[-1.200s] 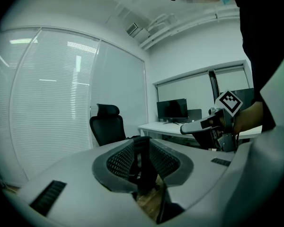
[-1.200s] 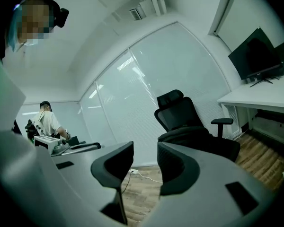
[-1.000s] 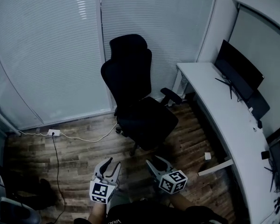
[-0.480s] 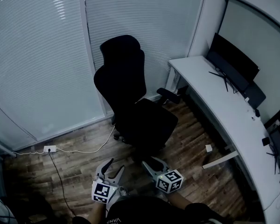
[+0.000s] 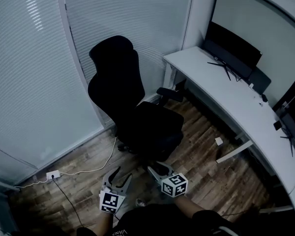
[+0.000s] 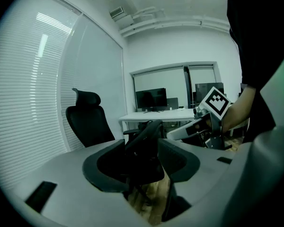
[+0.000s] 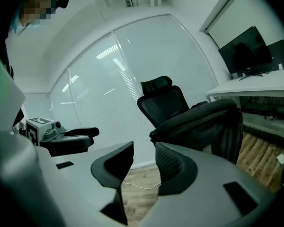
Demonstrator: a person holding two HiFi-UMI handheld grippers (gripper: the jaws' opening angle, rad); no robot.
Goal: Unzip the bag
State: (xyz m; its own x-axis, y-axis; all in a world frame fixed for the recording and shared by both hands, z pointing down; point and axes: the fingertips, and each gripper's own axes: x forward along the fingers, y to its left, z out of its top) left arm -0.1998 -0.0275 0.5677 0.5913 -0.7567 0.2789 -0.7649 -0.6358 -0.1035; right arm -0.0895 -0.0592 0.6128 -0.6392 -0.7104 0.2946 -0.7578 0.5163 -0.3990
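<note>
No bag shows plainly. A black office chair point(image 5: 132, 112) stands ahead, and a bulky black mass point(image 7: 199, 119) lies on its seat; I cannot tell whether it is a bag. My left gripper point(image 5: 122, 174) hangs low in the head view, short of the chair, open with nothing between its jaws; in its own view the left gripper point(image 6: 141, 150) points at the chair seat. My right gripper point(image 5: 157, 167) hovers beside it, nearer the seat's front edge, and the right gripper point(image 7: 144, 160) is also open and empty.
A long white desk point(image 5: 226, 92) runs along the right with a dark monitor point(image 5: 231, 48) on it. White blinds point(image 5: 34, 73) cover the wall behind the chair. A power strip and white cable point(image 5: 78, 171) lie on the wooden floor at the left.
The head view has swung so the chair and desk sit further left in the picture. The left gripper's jaws have spread wider. Both grippers stay low in front of the chair.
</note>
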